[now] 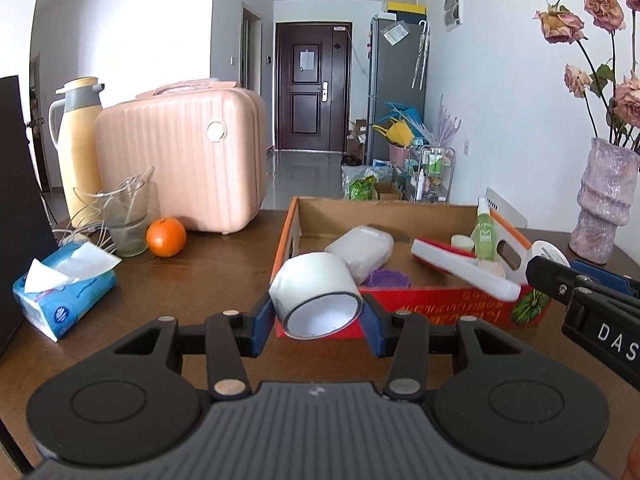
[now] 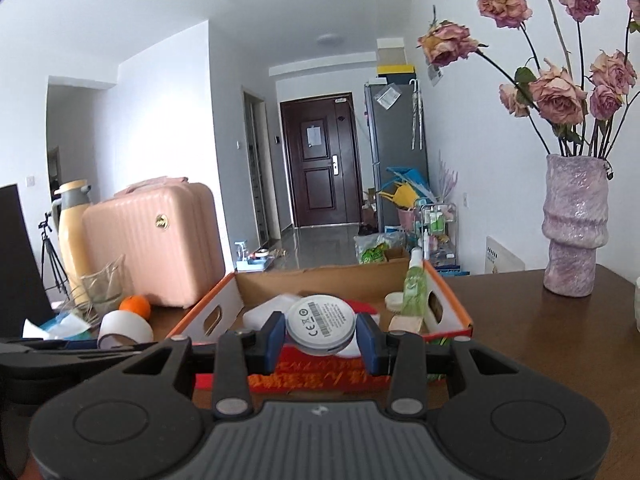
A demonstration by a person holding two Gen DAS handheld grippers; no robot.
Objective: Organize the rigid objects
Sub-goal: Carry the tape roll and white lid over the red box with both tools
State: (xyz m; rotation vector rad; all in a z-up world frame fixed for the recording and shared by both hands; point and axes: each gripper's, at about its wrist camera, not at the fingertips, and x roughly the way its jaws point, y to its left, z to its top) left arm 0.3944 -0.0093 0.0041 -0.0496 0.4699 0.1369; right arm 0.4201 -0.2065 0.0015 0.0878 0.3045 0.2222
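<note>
While both claws are loaded, the cardboard box [image 1: 400,208] waits just beyond them on the brown bench [image 1: 208,264], and I judge that both things are meant to go into it. The left claw [image 1: 318,318] is clamped on a roll of white tape [image 1: 316,294], which lies on its side with the open core toward the camera. This way the blue pads press its flat ends and it cannot roll out. The right claw [image 2: 322,338] holds a round white disc [image 2: 321,326] by its rim, label side facing the camera, so the flat body sits steady between the pads.

Both claws point slightly downward and forward at the near red wall of the box, side by side. The tape hangs before the left near corner. The disc is before the middle. Inside the box are already a green bottle [image 1: 485,234] and a white container [image 1: 360,250].
</note>
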